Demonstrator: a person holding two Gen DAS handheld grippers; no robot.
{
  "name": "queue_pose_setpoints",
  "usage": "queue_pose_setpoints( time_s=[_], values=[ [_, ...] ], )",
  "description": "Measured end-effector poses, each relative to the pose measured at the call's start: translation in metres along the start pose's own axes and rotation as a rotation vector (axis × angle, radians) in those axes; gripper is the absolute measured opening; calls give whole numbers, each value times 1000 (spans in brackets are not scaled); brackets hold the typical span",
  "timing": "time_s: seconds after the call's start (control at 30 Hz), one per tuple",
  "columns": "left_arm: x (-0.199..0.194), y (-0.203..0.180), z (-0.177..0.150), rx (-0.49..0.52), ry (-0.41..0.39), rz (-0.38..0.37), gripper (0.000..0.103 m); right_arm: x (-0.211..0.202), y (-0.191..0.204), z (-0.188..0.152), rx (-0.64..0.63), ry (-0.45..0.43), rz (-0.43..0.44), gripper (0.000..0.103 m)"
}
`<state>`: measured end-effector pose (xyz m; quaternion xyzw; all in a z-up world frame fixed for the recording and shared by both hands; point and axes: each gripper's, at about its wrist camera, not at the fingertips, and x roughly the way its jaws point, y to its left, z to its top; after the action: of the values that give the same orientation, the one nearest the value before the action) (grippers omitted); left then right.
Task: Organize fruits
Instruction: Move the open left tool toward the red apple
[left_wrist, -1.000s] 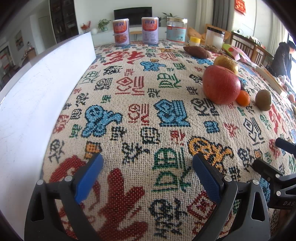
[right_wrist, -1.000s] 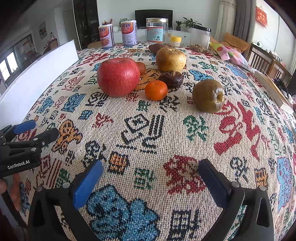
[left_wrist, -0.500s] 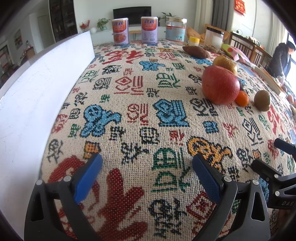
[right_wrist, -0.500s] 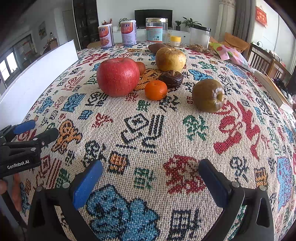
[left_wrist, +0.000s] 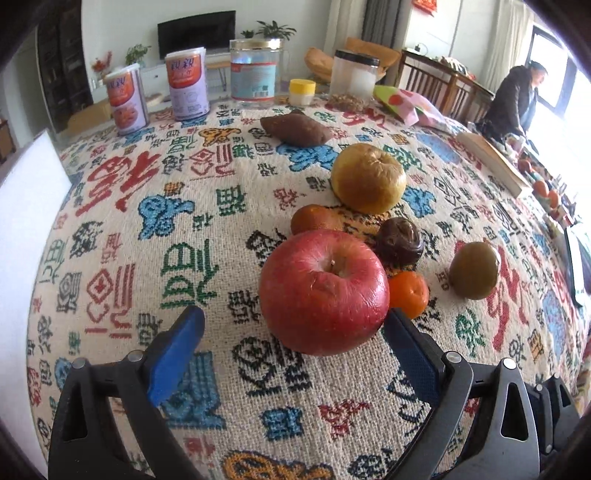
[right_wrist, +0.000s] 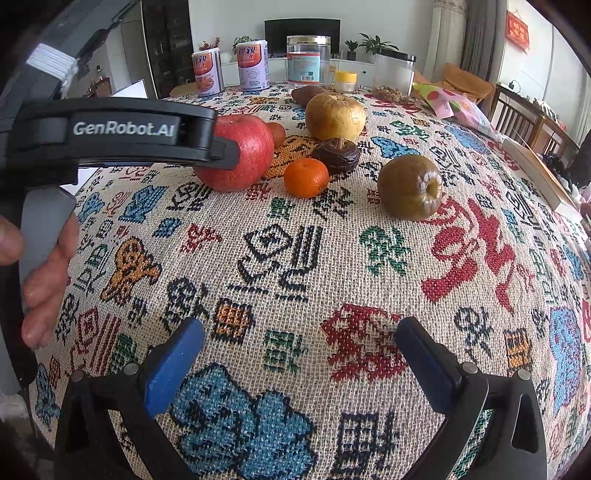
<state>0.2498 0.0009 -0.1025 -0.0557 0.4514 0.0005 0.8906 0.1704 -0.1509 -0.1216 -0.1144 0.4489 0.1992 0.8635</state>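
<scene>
A big red apple (left_wrist: 324, 291) sits on the patterned cloth, right in front of my open left gripper (left_wrist: 293, 341), its right finger close beside the apple. Behind and beside it lie a small orange (left_wrist: 408, 293), a dark brown fruit (left_wrist: 399, 242), a yellow-brown apple (left_wrist: 367, 178), a green-brown fruit (left_wrist: 474, 269) and another orange (left_wrist: 312, 219). In the right wrist view my right gripper (right_wrist: 299, 354) is open and empty over bare cloth, well short of the red apple (right_wrist: 236, 151), orange (right_wrist: 306, 177) and green-brown fruit (right_wrist: 410, 186). The left gripper's body (right_wrist: 110, 136) reaches to the apple.
A sweet potato (left_wrist: 295, 129) lies farther back. Two cans (left_wrist: 186, 86), a glass jar (left_wrist: 255, 70), a small yellow-lidded jar (left_wrist: 302, 91) and a clear canister (left_wrist: 354, 75) stand along the far edge. A white board (left_wrist: 26, 206) lies at the left. A person (left_wrist: 515, 99) stands far right.
My left gripper has moved forward and to the right, up to the red apple, which now fills its view. The right gripper has stayed where it was.
</scene>
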Motion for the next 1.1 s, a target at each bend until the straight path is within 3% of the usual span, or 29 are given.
queue_pose_setpoints(
  time_s=[0.03, 0.07, 0.1, 0.17, 0.27, 0.43, 0.53, 0.67, 0.77, 0.83, 1.1],
  values=[
    [3, 0, -1, -9, -6, -10, 95, 0, 0, 1, 0, 0, 0, 103],
    [3, 2, -2, -17, -24, -53, 73, 0, 0, 1, 0, 0, 0, 103],
    [0, 2, -3, -23, -35, -81, 71, 0, 0, 1, 0, 0, 0, 103],
    [-8, 6, -7, -38, -36, -18, 70, 1, 0, 1, 1, 0, 0, 103],
    [-28, 30, -20, -120, -16, -7, 70, 1, 1, 1, 1, 0, 0, 103],
    [-68, 81, -63, -192, -13, 97, 70, 1, 1, 1, 2, 0, 0, 103],
    [-75, 100, -86, -216, -37, 128, 72, 1, 0, 1, 2, 0, 0, 103],
    [-79, 106, -90, -224, -81, 212, 92, 1, 1, 2, 2, 0, -1, 103],
    [-61, 110, -90, -223, -12, 209, 94, 1, 1, 2, 1, 1, -1, 103],
    [-58, 104, -90, -181, -21, 263, 95, 0, 1, 2, 2, 1, -1, 103],
    [-54, 103, -89, -209, -18, 301, 101, 0, 1, 2, 2, 1, 0, 103]
  ],
)
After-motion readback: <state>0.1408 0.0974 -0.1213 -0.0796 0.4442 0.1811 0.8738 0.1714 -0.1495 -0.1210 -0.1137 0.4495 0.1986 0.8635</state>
